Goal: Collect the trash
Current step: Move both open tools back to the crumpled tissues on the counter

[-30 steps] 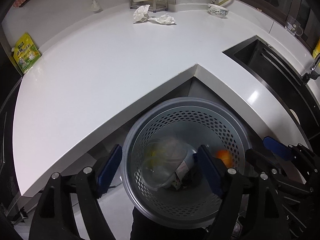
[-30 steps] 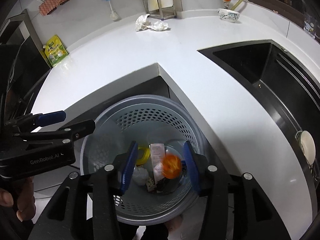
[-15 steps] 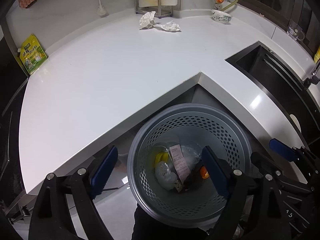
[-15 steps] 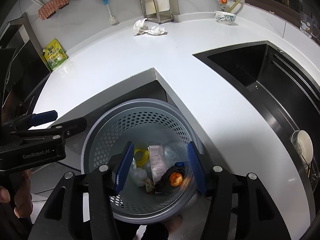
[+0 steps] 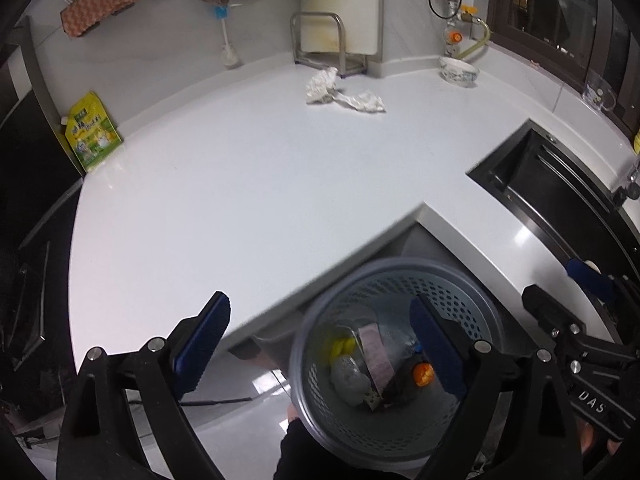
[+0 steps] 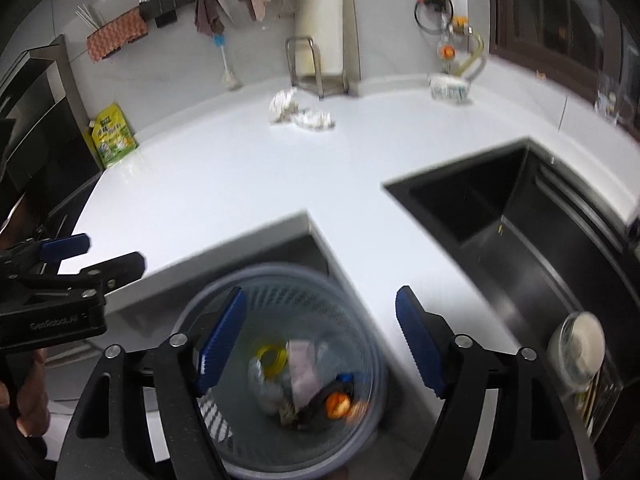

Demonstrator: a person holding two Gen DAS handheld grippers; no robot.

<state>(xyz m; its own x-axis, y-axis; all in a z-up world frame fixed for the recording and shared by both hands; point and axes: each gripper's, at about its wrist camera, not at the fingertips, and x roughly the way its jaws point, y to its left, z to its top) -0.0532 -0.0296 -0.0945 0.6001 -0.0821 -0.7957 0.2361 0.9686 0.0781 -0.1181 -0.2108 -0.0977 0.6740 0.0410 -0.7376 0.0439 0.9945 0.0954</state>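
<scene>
Plate [image 6: 576, 350] in sink [image 6: 520, 216] shows only from right wrist.

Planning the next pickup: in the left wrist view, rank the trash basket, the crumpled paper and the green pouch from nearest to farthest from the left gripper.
1. Trash basket, just below the left gripper.
2. Green pouch, far left by the wall.
3. Crumpled paper, at the counter's back; close to the pouch in distance.

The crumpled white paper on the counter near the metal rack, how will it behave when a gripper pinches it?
The crumpled paper looks thin and wrinkled, so it will probably squash easily and weigh very little. It lies as two loosely joined wads, so one part may trail or tear off. It seems unlikely to roll on the flat counter.
</scene>
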